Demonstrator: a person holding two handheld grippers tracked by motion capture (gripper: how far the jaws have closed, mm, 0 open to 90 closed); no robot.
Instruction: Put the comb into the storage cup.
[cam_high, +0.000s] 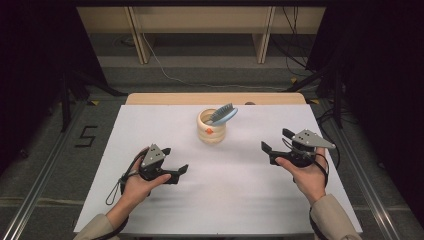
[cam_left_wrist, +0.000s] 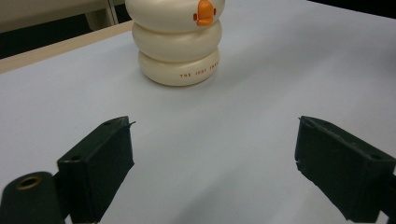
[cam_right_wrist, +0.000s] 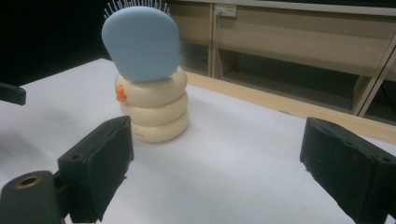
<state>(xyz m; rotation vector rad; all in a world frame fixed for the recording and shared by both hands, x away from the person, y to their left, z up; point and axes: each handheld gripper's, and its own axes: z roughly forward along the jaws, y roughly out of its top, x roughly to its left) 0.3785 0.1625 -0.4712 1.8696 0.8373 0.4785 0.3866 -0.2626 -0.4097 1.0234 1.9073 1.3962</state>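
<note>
Both the left tongs (cam_high: 175, 162) and right tongs (cam_high: 276, 140) stand wide and empty on either side of the cream holder (cam_high: 211, 128), which stands upright on the bench (cam_high: 240, 190) with a blue hairbrush (cam_high: 223, 114) in it.

Bare table (cam_high: 240, 185) around lone cup (cam_high: 211, 127)

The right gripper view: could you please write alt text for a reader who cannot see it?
A blue hairbrush stands head-up in a cream ribbed cup with a small orange mark, on a white table. In front, the right gripper has its two black fingers wide apart with nothing between them. Wooden shelving stands behind the table.
</note>
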